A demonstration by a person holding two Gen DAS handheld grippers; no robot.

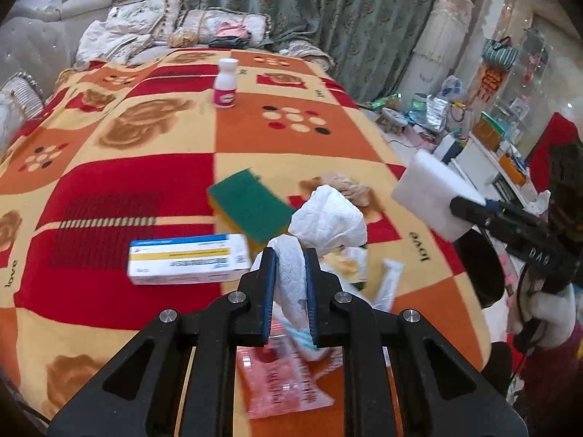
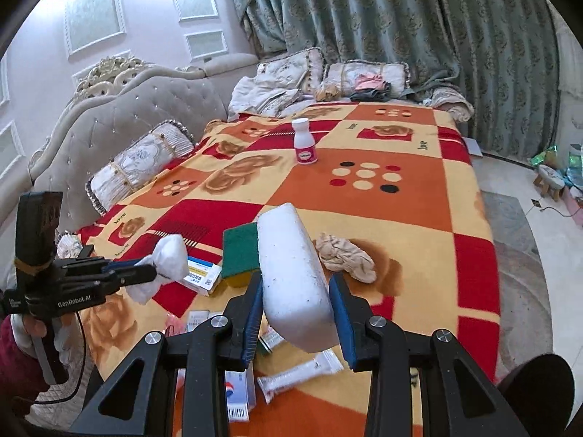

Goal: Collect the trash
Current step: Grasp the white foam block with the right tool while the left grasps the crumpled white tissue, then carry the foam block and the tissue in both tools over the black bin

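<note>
My left gripper (image 1: 289, 266) is shut on a crumpled white paper towel (image 1: 328, 218) and holds it above the bed; it shows from the side in the right wrist view (image 2: 145, 273). My right gripper (image 2: 297, 291) is shut on a white foam block (image 2: 291, 276), also lifted; the block shows in the left wrist view (image 1: 430, 189). On the blanket lie a green and yellow sponge (image 1: 247, 204), a blue and white box (image 1: 189, 258), a pink plastic wrapper (image 1: 280, 375), a white sachet (image 2: 298, 371) and a beige crumpled cloth (image 2: 346, 256).
A white bottle with a pink label (image 1: 226, 85) stands farther back on the patterned blanket (image 1: 109, 189). Pillows (image 2: 138, 162) and a padded headboard (image 2: 120, 116) line the far side. The floor to the right holds a small stool (image 2: 550, 178) and clutter.
</note>
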